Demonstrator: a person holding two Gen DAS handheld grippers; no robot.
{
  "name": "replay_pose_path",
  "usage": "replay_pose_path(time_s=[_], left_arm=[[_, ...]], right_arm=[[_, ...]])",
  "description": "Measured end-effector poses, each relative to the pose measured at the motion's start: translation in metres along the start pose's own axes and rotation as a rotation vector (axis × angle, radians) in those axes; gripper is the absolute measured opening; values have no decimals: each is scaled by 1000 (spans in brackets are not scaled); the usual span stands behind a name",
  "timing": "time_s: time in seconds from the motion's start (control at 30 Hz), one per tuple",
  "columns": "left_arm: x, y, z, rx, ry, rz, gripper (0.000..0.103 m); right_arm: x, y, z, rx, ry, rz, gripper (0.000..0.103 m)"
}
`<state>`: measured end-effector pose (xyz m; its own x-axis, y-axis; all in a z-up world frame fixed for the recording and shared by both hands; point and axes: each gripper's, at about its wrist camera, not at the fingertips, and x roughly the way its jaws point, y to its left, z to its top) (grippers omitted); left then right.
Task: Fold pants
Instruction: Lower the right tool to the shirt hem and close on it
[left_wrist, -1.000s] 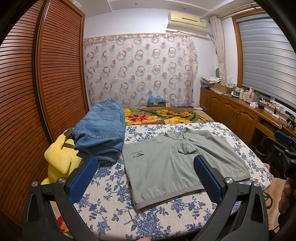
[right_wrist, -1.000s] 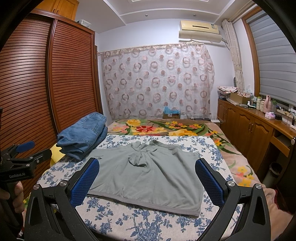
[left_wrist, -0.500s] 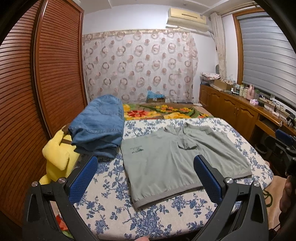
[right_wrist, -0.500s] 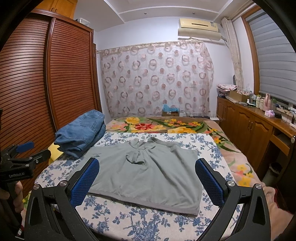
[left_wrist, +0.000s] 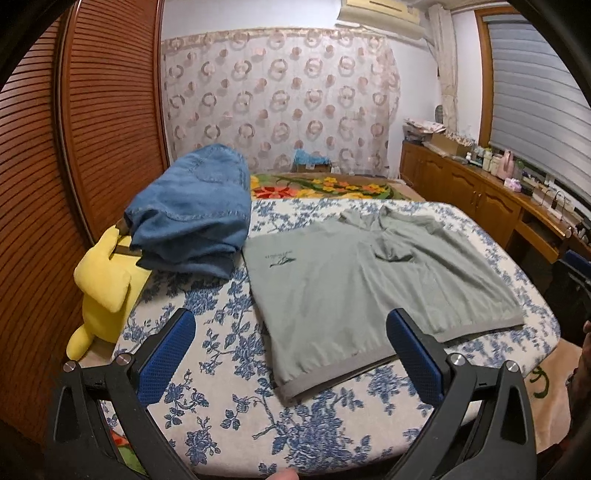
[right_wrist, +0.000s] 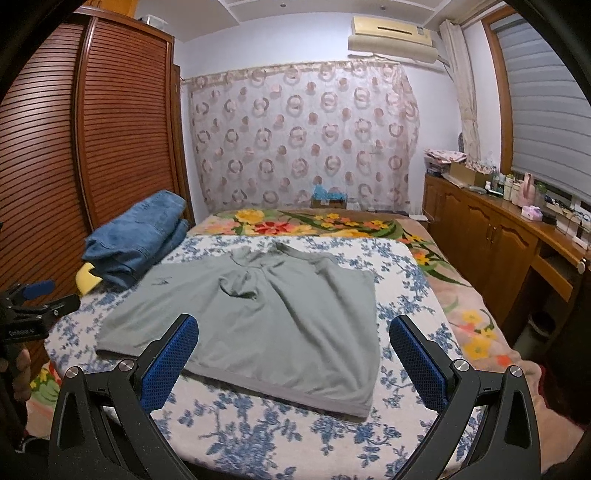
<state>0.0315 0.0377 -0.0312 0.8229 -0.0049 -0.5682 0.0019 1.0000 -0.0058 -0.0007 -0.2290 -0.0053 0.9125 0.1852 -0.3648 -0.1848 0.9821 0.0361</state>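
The grey-green garment (left_wrist: 373, 291) lies spread flat on the floral bed cover (left_wrist: 229, 402), its ribbed hem toward the near edge and its bunched top at the far end, so its long axis runs near to far, skewed a little leftward at the near end. It reads more like a shirt than pants; the folded blue denim pile (left_wrist: 192, 210) at far left, just beside the garment's far left corner, may be the pants already done. The left tool (left_wrist: 291, 354) hovers, spread wide and empty, over the hem's near left corner; the right tool (right_wrist: 293, 356), also released and holding nothing, frames the hem's near right part. Each is close to its own corner. Bare cover lies in front of the hem and to its right; a yellow plush (left_wrist: 105, 291) crowds the left edge.
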Motion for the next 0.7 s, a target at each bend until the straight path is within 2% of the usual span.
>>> replay_pose_path(time_s=[0.2, 0.47, 0.63, 0.7], left_arm=[[20, 1, -15, 9, 44, -9, 103], [37, 5, -33, 10, 105, -41, 103], [45, 10, -43, -5, 146, -75, 94], [46, 11, -48, -6, 160, -94, 87]], right_arm=[[8, 1, 4, -3, 46, -15, 103], [18, -4, 5, -18, 133, -1, 93], [25, -13, 12, -6, 188, -6, 91], [26, -14, 11, -3, 204, -7, 91]])
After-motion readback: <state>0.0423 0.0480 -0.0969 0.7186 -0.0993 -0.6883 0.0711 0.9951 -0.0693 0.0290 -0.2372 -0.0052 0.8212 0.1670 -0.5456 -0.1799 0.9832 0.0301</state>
